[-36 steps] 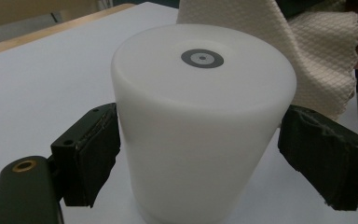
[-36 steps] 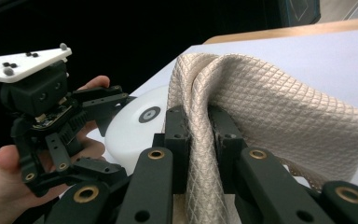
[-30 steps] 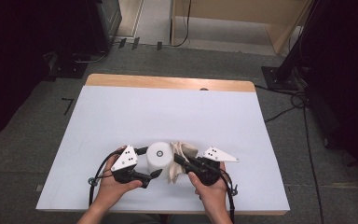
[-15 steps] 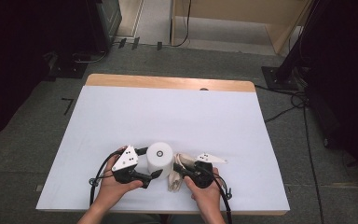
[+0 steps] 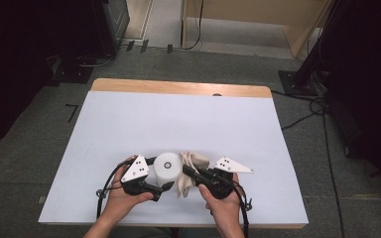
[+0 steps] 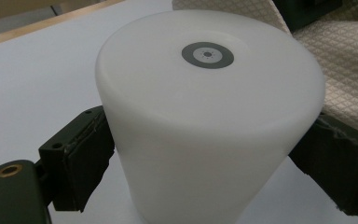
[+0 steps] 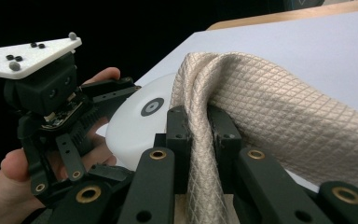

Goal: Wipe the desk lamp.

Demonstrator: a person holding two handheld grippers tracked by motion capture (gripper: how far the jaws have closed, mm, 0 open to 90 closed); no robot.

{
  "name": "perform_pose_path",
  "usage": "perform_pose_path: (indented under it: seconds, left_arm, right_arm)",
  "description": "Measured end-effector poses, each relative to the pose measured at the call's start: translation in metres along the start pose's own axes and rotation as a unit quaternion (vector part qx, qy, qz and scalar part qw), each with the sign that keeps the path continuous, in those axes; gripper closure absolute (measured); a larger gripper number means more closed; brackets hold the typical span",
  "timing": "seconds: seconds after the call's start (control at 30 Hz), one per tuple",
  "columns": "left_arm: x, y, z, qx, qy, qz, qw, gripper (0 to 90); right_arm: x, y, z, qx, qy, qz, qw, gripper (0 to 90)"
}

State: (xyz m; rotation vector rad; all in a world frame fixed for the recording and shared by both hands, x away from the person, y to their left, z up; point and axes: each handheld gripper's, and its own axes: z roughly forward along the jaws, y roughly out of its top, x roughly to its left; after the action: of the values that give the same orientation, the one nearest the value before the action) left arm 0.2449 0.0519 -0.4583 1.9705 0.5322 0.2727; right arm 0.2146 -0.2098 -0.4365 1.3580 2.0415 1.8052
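A white upturned cup [image 5: 166, 167] with a grey ring mark on its top stands near the table's front edge. My left gripper [image 5: 159, 174] is shut on it, and the pads [image 6: 84, 154] press on both sides of the cup [image 6: 205, 116]. Touching the cup's right side is a beige quilted cloth [image 5: 192, 166]. My right gripper [image 5: 185, 172] is shut on a fold of this cloth [image 7: 270, 107], which drapes over the jaws of the right gripper [image 7: 199, 126]. The cup [image 7: 135, 126] sits just behind that fold.
The white table top [image 5: 178, 124] stretches bare to its wooden far edge [image 5: 178, 88]. Grey carpet surrounds the table, with cables [image 5: 322, 129] on the floor at the right and dark equipment stands at the back left and right.
My right gripper dipped toward the front edge with the cloth, then came back up beside the cup. The cloth now stands bunched higher against the cup. The left gripper stayed put.
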Motion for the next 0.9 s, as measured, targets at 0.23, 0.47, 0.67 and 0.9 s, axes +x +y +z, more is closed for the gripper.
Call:
perform_pose_path:
  seconds: [0.23, 0.47, 0.67, 0.9]
  left_arm:
    - [0.000, 0.001, 0.001, 0.001, 0.000, 0.000, 1.0000, 8.9]
    - [0.000, 0.001, 0.001, 0.001, 0.001, 0.000, 1.0000, 8.7]
    - [-0.001, 0.002, 0.001, 0.000, 0.006, -0.001, 1.0000, 8.5]
    - [-0.021, 0.006, 0.007, -0.002, 0.086, -0.032, 0.9958, 6.4]
  right_arm:
    - [-0.018, -0.018, 0.013, 0.032, -0.016, 0.027, 0.9990, 81.4]
    - [-0.037, -0.043, 0.030, 0.091, -0.031, 0.062, 0.9935, 81.2]
    - [-0.044, -0.048, 0.032, 0.107, -0.031, 0.062, 0.9919, 81.0]
    - [-0.051, -0.029, 0.006, 0.059, -0.075, 0.049, 0.9942, 81.0]
